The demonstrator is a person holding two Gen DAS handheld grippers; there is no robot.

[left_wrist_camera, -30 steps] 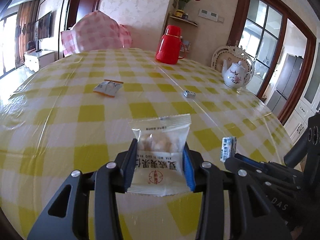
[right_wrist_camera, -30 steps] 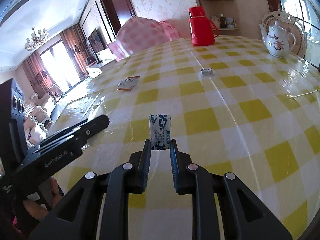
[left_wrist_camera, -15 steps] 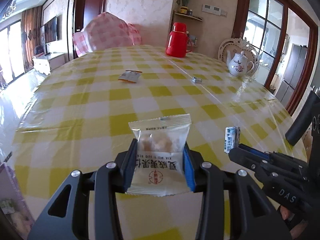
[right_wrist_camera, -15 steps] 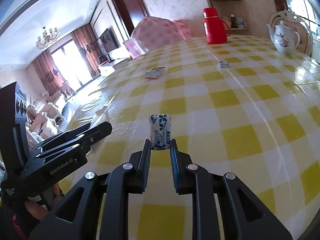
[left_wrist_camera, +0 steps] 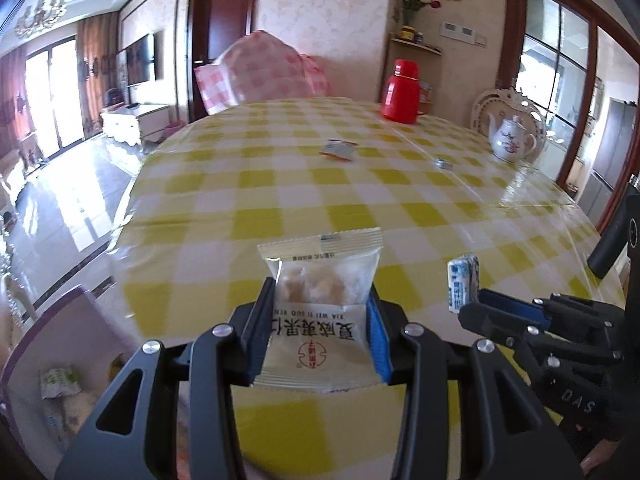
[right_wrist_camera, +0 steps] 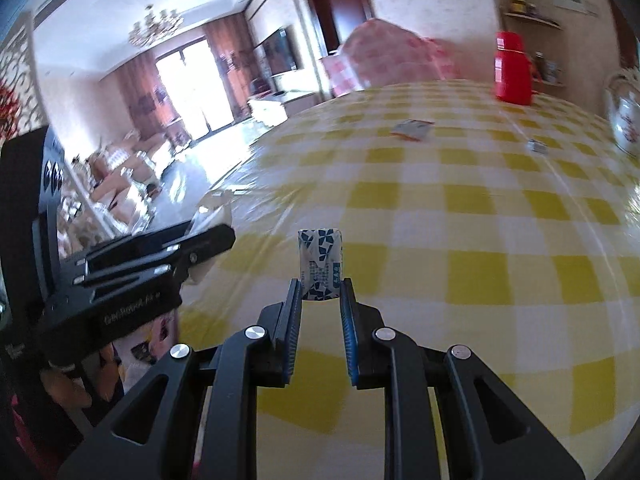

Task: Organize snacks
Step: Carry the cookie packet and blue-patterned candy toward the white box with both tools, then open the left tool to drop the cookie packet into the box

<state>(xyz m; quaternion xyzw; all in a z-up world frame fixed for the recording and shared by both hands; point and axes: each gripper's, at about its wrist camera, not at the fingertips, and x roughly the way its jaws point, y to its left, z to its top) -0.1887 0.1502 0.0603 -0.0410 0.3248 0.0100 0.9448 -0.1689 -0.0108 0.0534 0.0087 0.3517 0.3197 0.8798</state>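
Observation:
My left gripper (left_wrist_camera: 322,312) is shut on a white nut snack packet (left_wrist_camera: 320,280), its blue pads pressing both sides. It hangs over the near left edge of the yellow checked table (left_wrist_camera: 360,200). To its right, my right gripper (left_wrist_camera: 470,306) grips a small blue-and-white candy (left_wrist_camera: 462,284). In the right wrist view the same candy (right_wrist_camera: 320,264) stands upright between the shut pads of the right gripper (right_wrist_camera: 320,292), and the left gripper (right_wrist_camera: 212,236) is at the left. An orange-white sachet (left_wrist_camera: 338,148) and a small silver candy (left_wrist_camera: 444,164) lie far out on the table.
A purple-rimmed box (left_wrist_camera: 24,352) holding snack packs sits below the table edge at lower left. A red flask (left_wrist_camera: 400,92) and a white teapot (left_wrist_camera: 510,142) stand at the table's far side. A pink checked chair cover (left_wrist_camera: 264,72) is behind it.
Both grippers have pulled back together toward the table's near left edge, still holding their snacks. The far objects look smaller, and the box has come into view at lower left.

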